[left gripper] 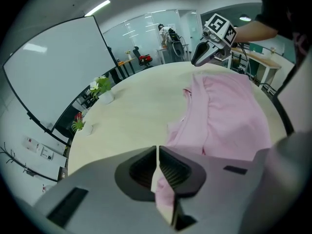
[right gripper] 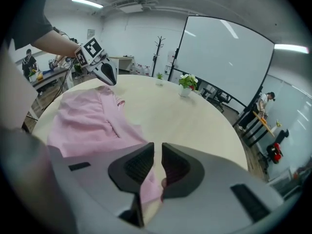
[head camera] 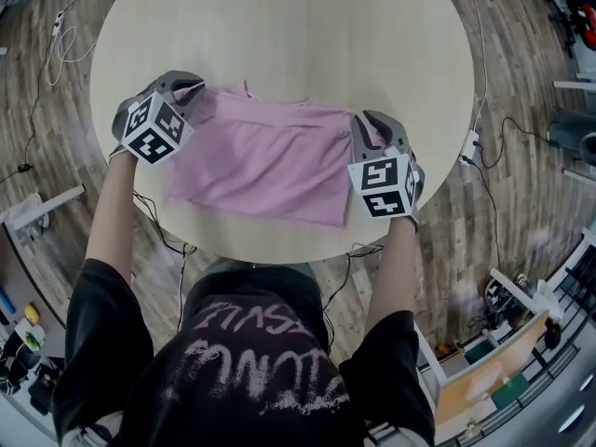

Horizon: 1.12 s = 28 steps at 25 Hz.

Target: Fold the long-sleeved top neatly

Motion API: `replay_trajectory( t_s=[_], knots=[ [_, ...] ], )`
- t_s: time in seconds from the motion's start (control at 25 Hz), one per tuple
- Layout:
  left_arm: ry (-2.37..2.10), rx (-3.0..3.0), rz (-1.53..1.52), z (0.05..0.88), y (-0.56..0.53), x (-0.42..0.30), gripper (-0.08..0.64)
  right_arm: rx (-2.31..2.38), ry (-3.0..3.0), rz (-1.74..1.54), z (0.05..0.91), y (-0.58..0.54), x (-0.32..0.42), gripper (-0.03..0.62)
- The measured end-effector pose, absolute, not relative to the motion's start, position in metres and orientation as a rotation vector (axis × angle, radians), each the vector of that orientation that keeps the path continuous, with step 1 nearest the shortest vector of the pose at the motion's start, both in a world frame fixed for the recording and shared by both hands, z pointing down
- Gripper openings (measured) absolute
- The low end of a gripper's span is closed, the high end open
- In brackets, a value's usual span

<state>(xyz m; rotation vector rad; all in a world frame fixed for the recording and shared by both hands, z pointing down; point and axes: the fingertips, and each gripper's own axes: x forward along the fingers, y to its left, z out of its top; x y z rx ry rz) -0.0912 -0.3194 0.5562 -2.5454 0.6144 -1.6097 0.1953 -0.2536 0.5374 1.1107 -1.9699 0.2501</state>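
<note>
Seen from above, a person in a black printed T-shirt (head camera: 251, 361) stood at the near edge of a round, pale counter (head camera: 298, 35) with both bare forearms stretched forward, one to each side of the pink long-sleeved top (head camera: 270, 161). The garment lay on the near half of the counter as a compact, roughly rectangular bundle, collar toward the far side and no sleeve trailing loose, which suggested that the sleeves and sides were already folded in. Its edges ran uneven and the cloth was rumpled, so a last fold or some smoothing probably remained. The left gripper (head camera: 191, 87) angled steeply down at the top's far left corner, its fingers (left gripper: 175, 172) clenched on a pinch of pink fabric. The right gripper (head camera: 368, 124) tilted down at the far right corner; its fingers (right gripper: 139, 167) stood slightly apart, with the cloth lying between them and apparently let go rather than clamped. The far half of the counter carried only small potted plants (left gripper: 101, 87) near its rim, and a large whiteboard (left gripper: 53, 82) stood beyond it.
</note>
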Motion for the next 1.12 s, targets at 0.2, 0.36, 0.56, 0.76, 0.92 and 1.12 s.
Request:
replay_trajectory(
  t_s=[0.2,0.36,0.56,0.76,0.92,1.12],
  knots=[
    [0.584,-2.557,-1.567,0.537,-0.303,-0.092,0.017,1.215,-1.972,0.281,0.517,-0.227,0.199,0.023],
    [0.569,-2.563,-1.518,0.519,-0.285,-0.09,0.012,1.302,-1.974,0.32,0.5,-0.193,0.198,0.006],
    [0.543,-2.589,-1.43,0.495,-0.257,-0.086,0.012,1.412,-1.975,0.406,0.486,-0.143,0.191,0.006],
    [0.469,-2.619,-1.35,0.474,-0.221,-0.08,0.012,1.546,-1.958,0.488,0.476,-0.089,0.187,0.005],
    [0.391,-2.641,-1.31,0.469,-0.2,-0.071,0.012,1.613,-1.948,0.551,0.477,-0.057,0.179,0.006],
    [0.286,-2.668,-1.292,0.466,-0.178,-0.063,0.012,1.671,-1.951,0.635,0.478,-0.032,0.166,0.006]
  ],
)
